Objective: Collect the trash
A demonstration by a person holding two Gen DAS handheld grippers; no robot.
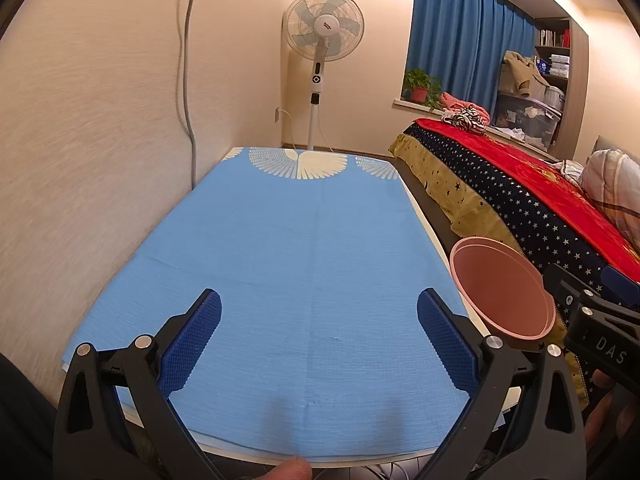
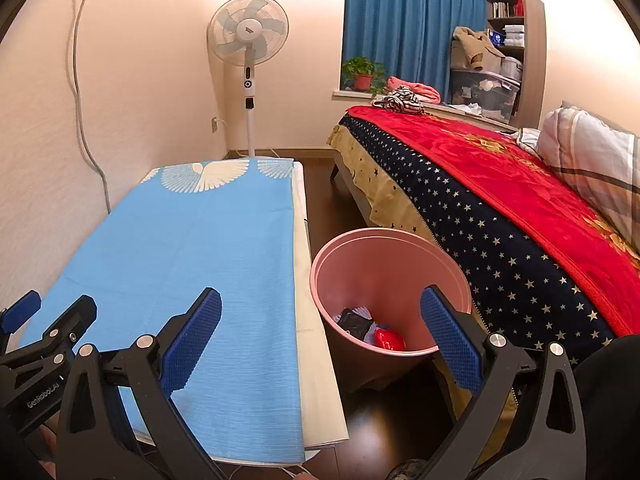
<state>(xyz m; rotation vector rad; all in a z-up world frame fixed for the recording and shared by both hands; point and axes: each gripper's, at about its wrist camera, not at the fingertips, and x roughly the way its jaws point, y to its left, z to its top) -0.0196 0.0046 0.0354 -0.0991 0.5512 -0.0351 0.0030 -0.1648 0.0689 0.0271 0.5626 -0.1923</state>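
Note:
A pink trash bin [image 2: 390, 280] stands on the dark floor between the table and the bed; it also shows in the left wrist view [image 1: 502, 286]. Inside it lie a red crumpled piece [image 2: 389, 339], a black wrapper [image 2: 354, 322] and some pale scraps. My right gripper [image 2: 320, 320] is open and empty, above the bin's near rim and the table edge. My left gripper [image 1: 319, 320] is open and empty over the blue tablecloth [image 1: 296, 264]. No trash shows on the cloth.
The table with the blue cloth [image 2: 180, 260] stands against the wall on the left. A bed with a red and starred blanket [image 2: 500, 200] is on the right. A standing fan [image 2: 248, 40] is at the far wall. A narrow floor strip [image 2: 320, 200] runs between table and bed.

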